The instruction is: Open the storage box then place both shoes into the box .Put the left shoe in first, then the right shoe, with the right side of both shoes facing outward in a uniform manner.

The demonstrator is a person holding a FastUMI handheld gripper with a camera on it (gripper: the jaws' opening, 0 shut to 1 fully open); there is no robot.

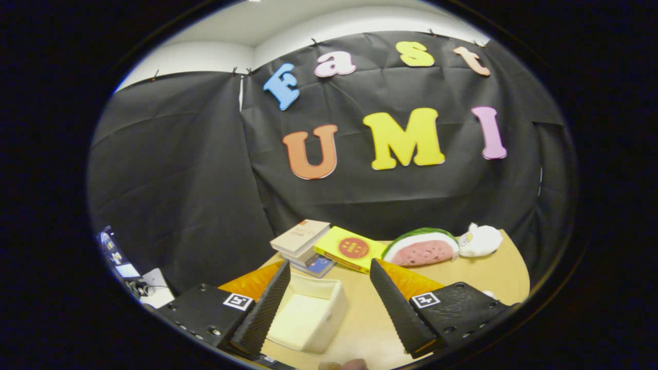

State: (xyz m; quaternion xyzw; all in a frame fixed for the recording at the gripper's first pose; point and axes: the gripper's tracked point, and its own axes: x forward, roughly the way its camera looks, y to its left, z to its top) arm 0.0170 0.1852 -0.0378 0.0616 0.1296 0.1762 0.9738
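Hovering over the table (360,329), the gripper (330,272) has its jaws spread wide, gripping nothing.

Low in the frame, the white storage box (308,313) sits between the fingers, nearer the left one, which covers its left wall; the inside looks bare, and no lid is on it. At the very bottom, a small cut-off shape may be a fingertip. Beyond the fingers, toward the middle of the frame, lie stacked books (302,241), a yellow book (349,249), a watermelon-slice plush (422,249) and a white plush toy (480,240), against the black cloth wall (180,180).
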